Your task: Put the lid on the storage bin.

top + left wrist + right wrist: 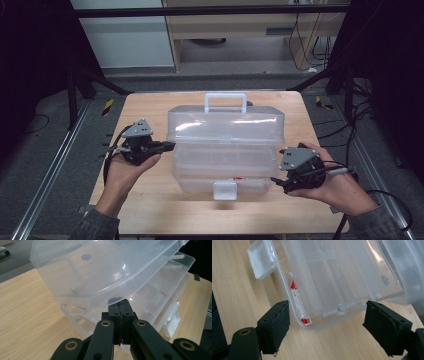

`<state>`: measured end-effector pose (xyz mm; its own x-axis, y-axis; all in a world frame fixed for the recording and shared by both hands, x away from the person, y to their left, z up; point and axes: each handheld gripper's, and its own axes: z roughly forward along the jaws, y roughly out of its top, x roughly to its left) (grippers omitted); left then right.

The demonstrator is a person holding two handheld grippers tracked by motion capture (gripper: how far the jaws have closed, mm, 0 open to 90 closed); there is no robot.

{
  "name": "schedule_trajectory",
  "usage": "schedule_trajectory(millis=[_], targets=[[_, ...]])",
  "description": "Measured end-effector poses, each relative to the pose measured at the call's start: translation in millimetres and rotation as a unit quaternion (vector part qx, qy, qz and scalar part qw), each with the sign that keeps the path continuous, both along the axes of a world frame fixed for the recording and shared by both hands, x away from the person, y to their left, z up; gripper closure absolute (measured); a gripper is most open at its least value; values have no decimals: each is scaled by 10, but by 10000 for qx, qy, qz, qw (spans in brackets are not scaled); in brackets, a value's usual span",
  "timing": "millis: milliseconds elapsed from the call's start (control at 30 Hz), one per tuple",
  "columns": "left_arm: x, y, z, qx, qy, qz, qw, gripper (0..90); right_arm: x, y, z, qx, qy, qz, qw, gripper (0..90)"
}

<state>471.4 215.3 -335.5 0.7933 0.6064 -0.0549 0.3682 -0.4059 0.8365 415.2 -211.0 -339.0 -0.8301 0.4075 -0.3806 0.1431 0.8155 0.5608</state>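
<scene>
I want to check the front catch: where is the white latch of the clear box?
In the high view the white latch hangs at the middle of the clear box's near edge, left of the right gripper.

clear box (pixel 226 150) blocks mid-table (pixel 150 210); sides free

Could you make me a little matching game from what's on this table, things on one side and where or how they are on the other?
Things:
1. left tongs
2. right tongs
3. white carry handle
4. red-and-white label

States:
A. open, at the clear plastic tiered box's near right corner
B. far end of the box top
C. shut, at the box's left side
D. inside the bottom tray's front wall

Pairs: 1-C, 2-A, 3-B, 4-D
</scene>
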Motion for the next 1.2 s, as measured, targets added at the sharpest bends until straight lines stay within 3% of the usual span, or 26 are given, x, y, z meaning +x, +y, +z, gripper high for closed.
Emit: schedule_trajectory(millis=[233, 633, 1200], targets=[[-42, -1, -64, 80, -13, 1, 10000, 898, -42, -140, -42, 56, -4, -222, 9997, 199], [-102, 91, -158, -29, 4, 112, 9999, 898, -87, -296, -113, 111, 47, -393, 9992, 196], [-117, 130, -325, 5, 133, 119, 9998, 898, -77, -376, -260, 93, 99, -594, 9981, 188]])
